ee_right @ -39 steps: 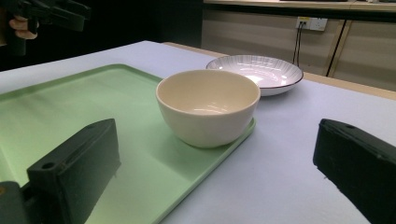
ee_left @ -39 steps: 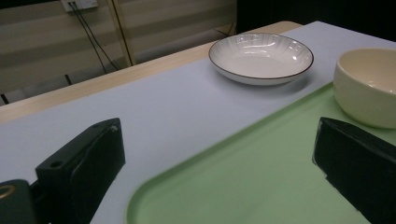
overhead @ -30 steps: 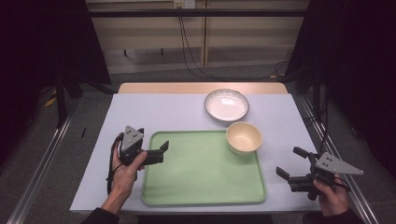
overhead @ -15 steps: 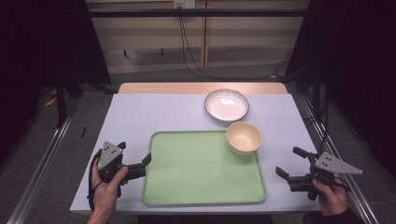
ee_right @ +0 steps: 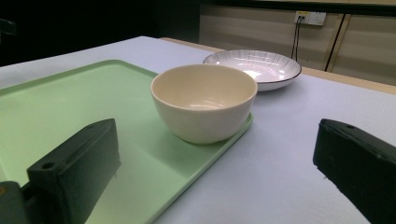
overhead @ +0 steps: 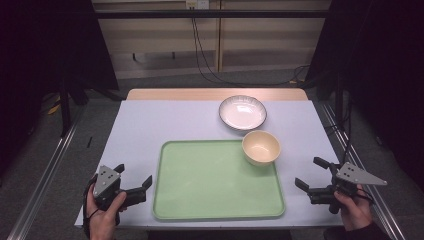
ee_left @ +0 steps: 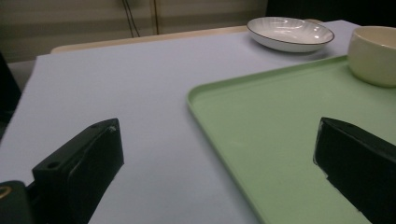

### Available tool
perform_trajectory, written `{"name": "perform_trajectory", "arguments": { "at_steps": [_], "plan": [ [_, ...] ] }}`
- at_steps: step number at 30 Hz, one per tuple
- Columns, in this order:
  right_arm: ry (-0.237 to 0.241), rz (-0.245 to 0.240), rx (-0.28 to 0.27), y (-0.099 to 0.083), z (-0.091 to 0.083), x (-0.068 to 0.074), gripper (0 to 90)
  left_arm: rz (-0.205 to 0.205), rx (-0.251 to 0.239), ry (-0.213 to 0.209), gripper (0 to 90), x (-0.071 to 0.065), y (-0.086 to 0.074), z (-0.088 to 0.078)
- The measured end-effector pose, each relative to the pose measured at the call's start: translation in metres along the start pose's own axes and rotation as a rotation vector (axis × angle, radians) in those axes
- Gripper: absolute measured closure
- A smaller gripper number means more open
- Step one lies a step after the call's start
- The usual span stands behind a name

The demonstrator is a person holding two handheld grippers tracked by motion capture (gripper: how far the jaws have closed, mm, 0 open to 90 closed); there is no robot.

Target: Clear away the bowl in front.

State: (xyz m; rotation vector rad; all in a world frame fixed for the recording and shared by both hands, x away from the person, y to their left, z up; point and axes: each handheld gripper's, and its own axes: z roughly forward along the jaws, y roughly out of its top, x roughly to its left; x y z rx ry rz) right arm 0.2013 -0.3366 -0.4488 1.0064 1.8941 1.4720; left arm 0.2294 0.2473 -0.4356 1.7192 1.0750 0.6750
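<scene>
A cream bowl (overhead: 260,147) stands in the far right corner of a green tray (overhead: 215,185). Behind the tray a white plate (overhead: 242,112) with a dark rim rests on the table. My left gripper (overhead: 134,175) is open and empty, low over the table just left of the tray's front left corner. At the tray's right side, my right gripper (overhead: 307,171) is open and empty too. The left gripper view has the tray (ee_left: 289,121) ahead, with the bowl (ee_left: 376,53) and plate (ee_left: 289,33) beyond. Close in the right gripper view sits the bowl (ee_right: 204,100), the plate (ee_right: 254,65) behind it.
The pale lilac table top (overhead: 165,125) has bare room left of and behind the tray. A wooden strip (overhead: 215,94) edges its far side. Metal rails (overhead: 45,175) run along the floor on both sides, and cables (overhead: 200,50) hang behind the table.
My left gripper has drawn back from the tray's left edge toward the table's front left corner. The right gripper, bowl, plate and tray have stayed put.
</scene>
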Motion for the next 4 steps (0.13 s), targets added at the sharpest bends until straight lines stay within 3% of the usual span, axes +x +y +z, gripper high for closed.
{"name": "perform_trajectory", "arguments": {
  "at_steps": [2,4],
  "plan": [
    [-0.003,-0.007,0.007,-0.0006,0.0014,-0.0016,0.2,-0.019,0.002,-0.001,1.7,0.0008,-0.0009,-0.0025],
    [-0.012,-0.009,0.029,-0.0015,0.0041,-0.0035,0.2,-0.002,-0.004,-0.011,1.7,0.0007,-0.0008,-0.0027]
  ]
}}
